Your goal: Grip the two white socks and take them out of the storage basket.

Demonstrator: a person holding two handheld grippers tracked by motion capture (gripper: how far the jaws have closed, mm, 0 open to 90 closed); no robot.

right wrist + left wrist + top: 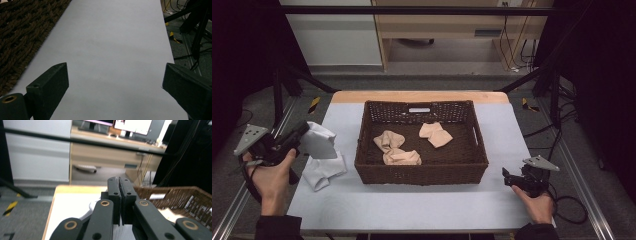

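White cloth [319,142] is pinched in the left tool [304,131] beside the wicker basket [422,172] — right tool [507,176] spread wide, resting on the table [412,205].

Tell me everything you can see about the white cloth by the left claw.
The white cloth looks like soft, crumpled fabric, lying on the pale tabletop left of the brown woven basket, apart from it. Its upper part is lifted into a peak at the left claw, whose jaws are shut on it; the lower part trails down and rests flat on the table. In the left gripper view a white fold shows beneath the closed jaws.
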